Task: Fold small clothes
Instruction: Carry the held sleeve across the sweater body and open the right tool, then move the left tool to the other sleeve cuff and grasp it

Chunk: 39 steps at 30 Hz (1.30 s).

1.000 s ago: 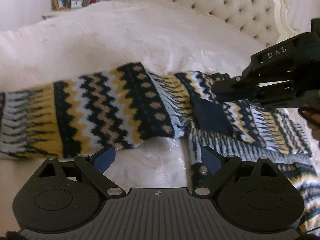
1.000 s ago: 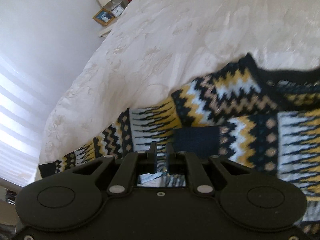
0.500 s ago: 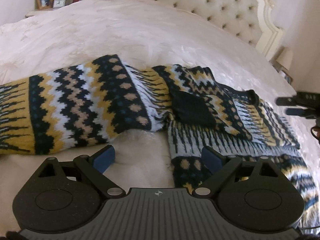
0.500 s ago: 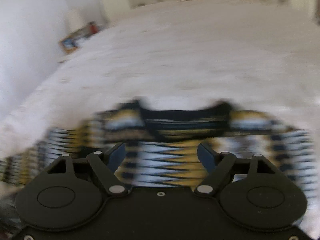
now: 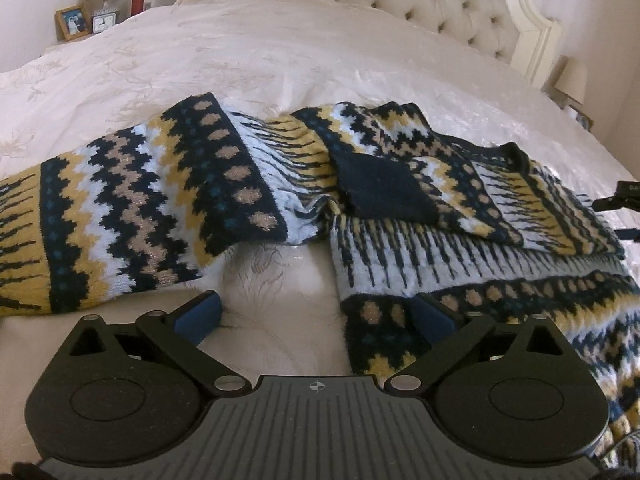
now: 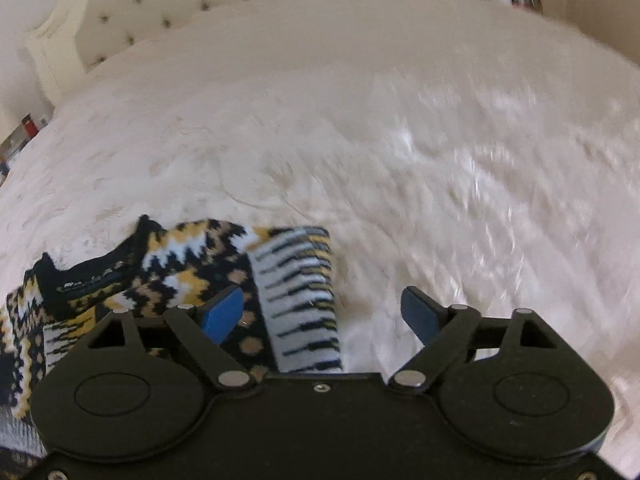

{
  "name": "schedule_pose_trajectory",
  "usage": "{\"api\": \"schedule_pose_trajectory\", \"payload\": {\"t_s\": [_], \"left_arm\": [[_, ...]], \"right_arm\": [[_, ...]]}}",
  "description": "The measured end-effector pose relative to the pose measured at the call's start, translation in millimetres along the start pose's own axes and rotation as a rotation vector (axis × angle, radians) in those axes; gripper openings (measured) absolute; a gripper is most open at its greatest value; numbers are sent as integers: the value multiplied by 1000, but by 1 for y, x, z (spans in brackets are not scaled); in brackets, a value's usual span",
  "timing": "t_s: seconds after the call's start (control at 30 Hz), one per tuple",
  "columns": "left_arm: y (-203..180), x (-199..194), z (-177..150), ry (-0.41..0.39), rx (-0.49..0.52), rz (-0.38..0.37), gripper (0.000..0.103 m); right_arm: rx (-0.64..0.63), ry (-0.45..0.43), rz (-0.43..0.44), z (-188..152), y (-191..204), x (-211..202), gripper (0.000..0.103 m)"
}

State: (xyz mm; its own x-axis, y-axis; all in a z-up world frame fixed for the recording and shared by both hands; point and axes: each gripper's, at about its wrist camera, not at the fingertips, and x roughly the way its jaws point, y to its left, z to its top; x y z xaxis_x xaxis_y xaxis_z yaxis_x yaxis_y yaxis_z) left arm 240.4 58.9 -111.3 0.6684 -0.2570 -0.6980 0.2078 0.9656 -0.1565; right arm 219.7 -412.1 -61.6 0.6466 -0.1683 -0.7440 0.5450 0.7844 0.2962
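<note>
Bed (image 5: 280, 52): fills the upper and middle of both views, white patterned cover, broad and soft; serves as the folding surface, likely chosen for room to spread the garment flat.
Headboard (image 5: 420, 4): tufted, cream, across the top of the left wrist view and upper left of the right wrist view.
Sweater (image 5: 400, 216): navy, mustard, tan and white knit, stretched across the middle band of the left wrist view and lying on the bed. Body at centre right and lower right of that frame.
Outstretched sleeve (image 5: 132, 208): runs from frame centre to the left edge, flat, not yet folded; judged the next part to bring in.
Folded sleeve (image 5: 404, 184): laid across the chest at centre right, dark cuff uppermost, so one side of the fold looks done.
Collar (image 6: 92, 276): dark band at lower left of the right wrist view, blurred.
Left claw (image 5: 316, 316): bottom centre of the left wrist view, blue pads spread wide, gripping nothing; poised low over bare cover between the outstretched sleeve and the hem, seemingly lined up for the armpit area.
Right claw (image 6: 324, 312): bottom centre of the right wrist view, spread wide and empty, over the sweater's right edge; also a dark sliver at the right edge of the left wrist view.
Nightstand items (image 5: 100, 16): upper left of the left wrist view; lamp, photo frame, small clock, red bottle, well apart from the work.
</note>
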Motion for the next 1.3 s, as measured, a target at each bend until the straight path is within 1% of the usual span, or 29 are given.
{"api": "schedule_pose_trajectory", "payload": {"t_s": [0.03, 0.07, 0.1, 0.17, 0.2, 0.23, 0.27, 0.33, 0.37, 0.43, 0.5, 0.53, 0.57, 0.6, 0.63, 0.67, 0.8, 0.93, 1.0, 1.13, 1.17, 1.3], "left_arm": [[0, 0, 0, 0, 0, 0, 102], [0, 0, 0, 0, 0, 0, 102], [0, 0, 0, 0, 0, 0, 102], [0, 0, 0, 0, 0, 0, 102], [0, 0, 0, 0, 0, 0, 102], [0, 0, 0, -1, 0, 0, 102], [0, 0, 0, -2, 0, 0, 102], [0, 1, 1, -2, -1, 0, 102], [-1, 1, 2, -4, -2, 0, 102], [-1, 1, 2, -12, -7, -4, 102], [1, -1, 2, -22, -13, -14, 102], [3, -2, 1, -29, -21, -24, 102], [5, -3, 0, -36, -31, -33, 102], [7, -4, 0, -42, -40, -42, 102], [9, -5, 0, -49, -51, -50, 102], [10, -6, 0, -57, -59, -54, 102], [13, -13, -2, -94, -74, -45, 102], [15, -25, -7, -139, -72, -11, 102], [17, -33, -10, -151, -81, 16, 102], [25, -49, -18, -144, -100, 79, 102], [28, -54, -19, -142, -104, 97, 102], [42, -79, -20, -148, -131, 168, 102]], "right_arm": [[32, 13, 12, 0, -4, 4, 84], [61, 21, 19, -1, -7, 8, 77], [85, 28, 30, -2, -11, 11, 72], [94, 46, 47, -3, -12, 15, 51], [72, 51, 51, -4, -8, 16, 42], [35, 49, 56, -5, -1, 14, 19], [-22, 29, 45, -5, 8, 9, 15], [-150, -29, 17, -7, 28, -4, 15], [-193, -55, 2, -8, 34, -10, 14], [-222, -64, -45, -10, 39, -11, 14], [-236, -33, -68, -12, 36, -5, 21], [-235, -42, -79, -14, 34, -4, 28], [-226, -64, -80, -17, 33, -7, 41], [-207, -91, -67, -21, 30, -14, 50], [-185, -117, -50, -25, 28, -21, 64], [-173, -137, -34, -30, 28, -29, 69], [-165, -167, 35, -49, 30, -56, 68], [-140, -153, 143, -73, 34, -80, 70], [-144, -141, 192, -89, 37, -90, 72], [-178, -131, 271, -122, 44, -109, 79], [-192, -128, 284, -132, 47, -114, 81], [-272, -131, 320, -164, 47, -121, 82]]}}
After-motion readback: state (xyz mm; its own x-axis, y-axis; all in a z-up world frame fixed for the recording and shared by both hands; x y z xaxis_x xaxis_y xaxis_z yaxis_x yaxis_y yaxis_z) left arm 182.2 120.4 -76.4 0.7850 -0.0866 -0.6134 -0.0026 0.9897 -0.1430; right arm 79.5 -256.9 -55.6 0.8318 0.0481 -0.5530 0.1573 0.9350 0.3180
